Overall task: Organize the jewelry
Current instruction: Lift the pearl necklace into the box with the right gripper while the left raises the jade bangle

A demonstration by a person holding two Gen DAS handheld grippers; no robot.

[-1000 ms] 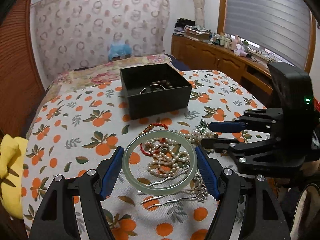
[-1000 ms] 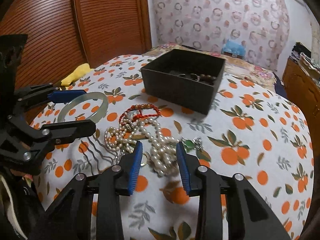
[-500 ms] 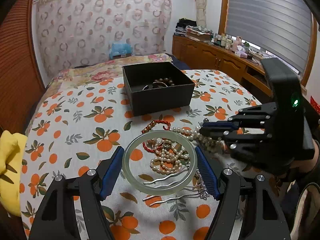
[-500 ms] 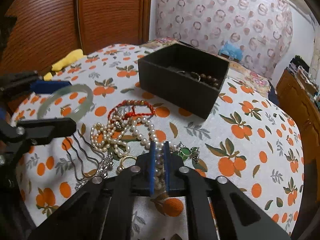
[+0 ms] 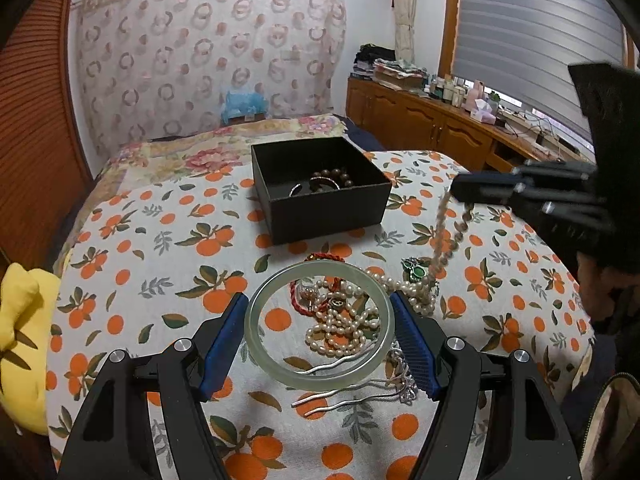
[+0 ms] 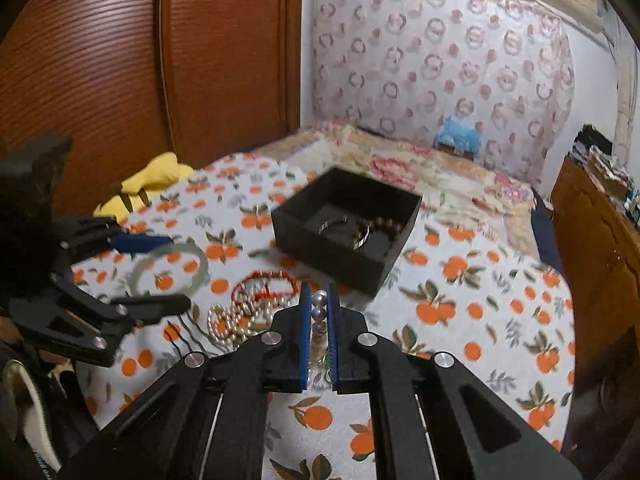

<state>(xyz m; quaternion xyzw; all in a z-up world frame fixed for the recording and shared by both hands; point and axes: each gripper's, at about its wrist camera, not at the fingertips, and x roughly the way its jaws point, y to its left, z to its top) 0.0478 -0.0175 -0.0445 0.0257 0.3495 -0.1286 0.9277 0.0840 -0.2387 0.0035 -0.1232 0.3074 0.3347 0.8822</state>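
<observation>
My left gripper (image 5: 319, 322) is shut on a pale green jade bangle (image 5: 256, 332) and holds it above the jewelry pile (image 5: 340, 320). My right gripper (image 6: 319, 304) is shut on a pearl necklace (image 6: 319, 314); in the left wrist view the strand (image 5: 440, 248) hangs from it down to the pile. A black open box (image 5: 328, 210) stands beyond the pile, with a brown bead bracelet (image 5: 334, 174) and a silver bangle (image 6: 332, 224) inside. The pile also shows a red cord bracelet (image 6: 266, 280) and a green-stone piece (image 5: 414, 270).
Silver wavy hairpins (image 5: 344, 396) lie at the pile's near edge. The orange-print cloth (image 5: 160, 240) covers the bed. A yellow plush toy (image 5: 20, 340) lies at the left edge. A wooden cabinet (image 5: 432, 124) stands at the right, a wooden wardrobe (image 6: 120, 80) at the left.
My right gripper closed on the pearl necklace and lifted it, so the strand now hangs up from the pile. My left gripper kept hold of the bangle and rose slightly.
</observation>
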